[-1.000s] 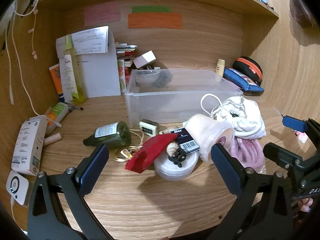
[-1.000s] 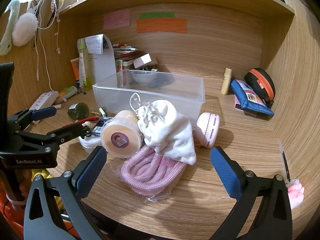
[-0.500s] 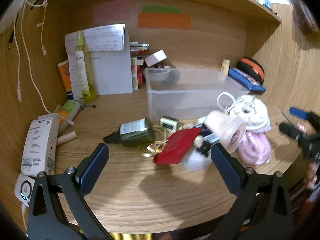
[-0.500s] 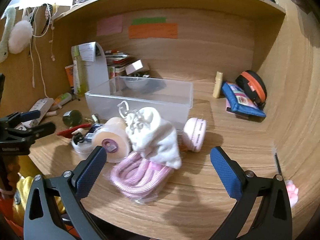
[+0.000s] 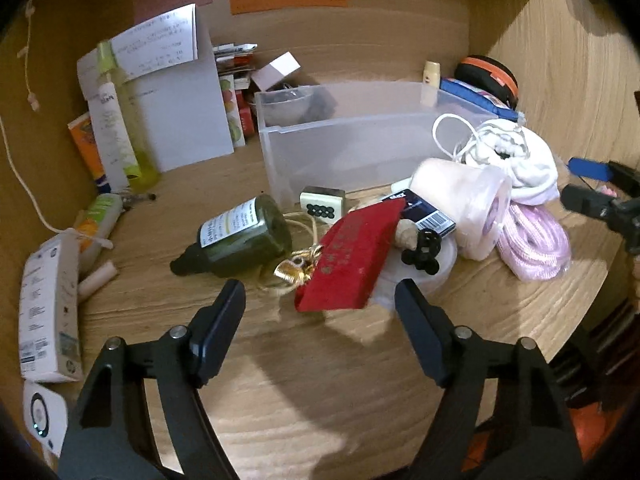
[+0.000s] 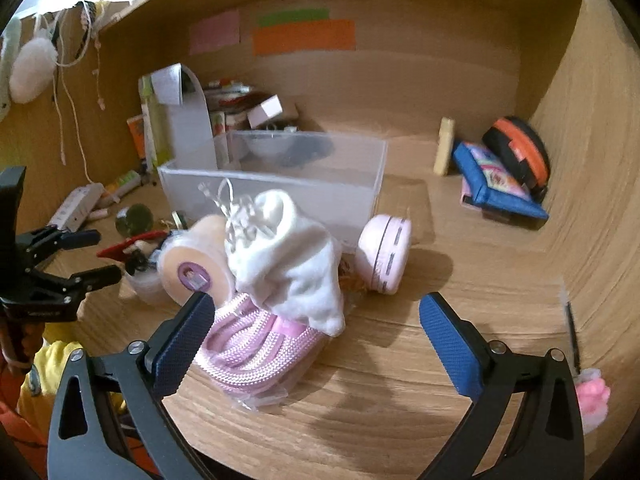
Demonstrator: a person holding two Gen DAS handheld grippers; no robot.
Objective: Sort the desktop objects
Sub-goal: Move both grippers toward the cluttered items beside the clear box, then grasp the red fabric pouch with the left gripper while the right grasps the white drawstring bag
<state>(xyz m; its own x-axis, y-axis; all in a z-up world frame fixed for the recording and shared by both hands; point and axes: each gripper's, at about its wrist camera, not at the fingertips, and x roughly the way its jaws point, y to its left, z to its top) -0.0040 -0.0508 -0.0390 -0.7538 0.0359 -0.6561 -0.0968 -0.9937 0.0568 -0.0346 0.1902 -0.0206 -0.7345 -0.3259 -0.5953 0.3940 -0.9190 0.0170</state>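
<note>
A red envelope (image 5: pixel 352 256) lies tilted on a heap of small things in front of a clear plastic bin (image 5: pixel 360 152). Beside it are a dark green bottle (image 5: pixel 244 236) on its side, a gold trinket (image 5: pixel 298 268) and a mahjong tile (image 5: pixel 322 202). My left gripper (image 5: pixel 320 308) is closing; the envelope's near edge sits just ahead of its tips, and the pads touch nothing. My right gripper (image 6: pixel 316 304) stands open over a pink rope bundle (image 6: pixel 256 348) and a white drawstring pouch (image 6: pixel 292 264). A peach roll (image 6: pixel 192 268) leans against the pouch.
A pink round case (image 6: pixel 386 252) stands right of the pouch. A blue pouch (image 6: pixel 496 184) and an orange-black case (image 6: pixel 516 152) lie at the back right. A white box (image 5: pixel 48 312), tubes and a folded paper (image 5: pixel 180 92) crowd the left. Bare desk lies near the front edge.
My left gripper has come lower and closer to the red envelope, and its jaws have narrowed. The right gripper has drifted a little sideways and stays open.
</note>
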